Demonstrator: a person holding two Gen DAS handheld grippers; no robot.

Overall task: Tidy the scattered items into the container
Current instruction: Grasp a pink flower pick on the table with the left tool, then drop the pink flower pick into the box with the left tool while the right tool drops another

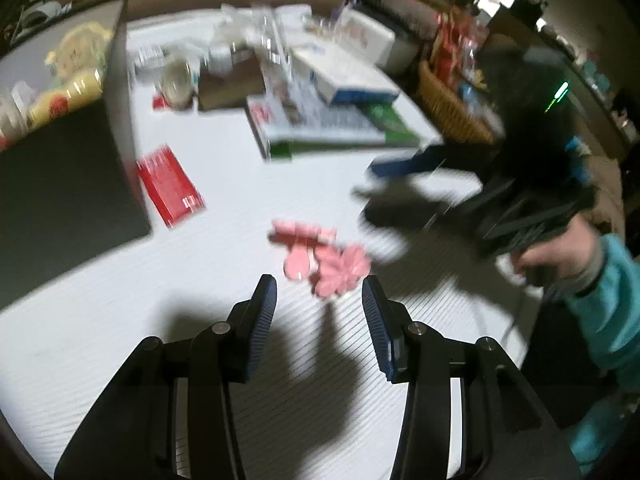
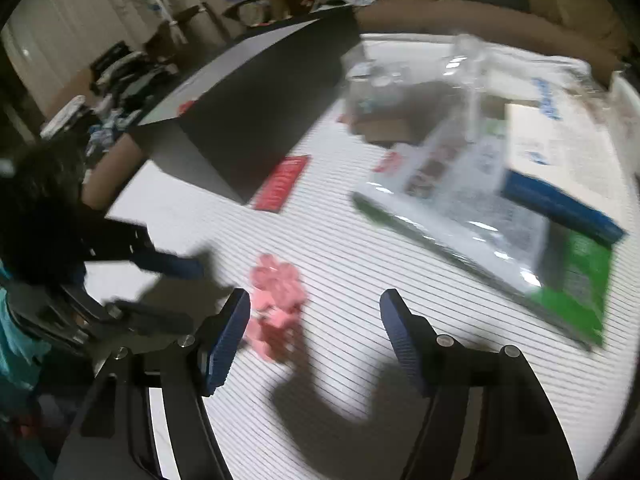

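left gripper: nearest in the left wrist view, jaws apart, nothing between the pads, hanging over the white table just short of the pink pieces.
right gripper: jaws wide, empty; in its own view the pink cluster sits just inside the left finger, not pressed.
pink flower pieces: small pink plastic cluster, blurred, lying flat on the table just beyond both grippers' tips; exact count can't tell.
red packet: flat on the table, further out to the left, right beside the container wall.
black container: tall dark box at far left; yellow bagged items already inside.
book stack: green and blue boxes or books, far centre, with clear plastic and jars behind.
step: approach on the pink pieces; no grasp yet.
next move: judged — one gripper lowers to straddle the cluster, closes, lifts, then carries left to the container. Thin loose pieces may slip or split.
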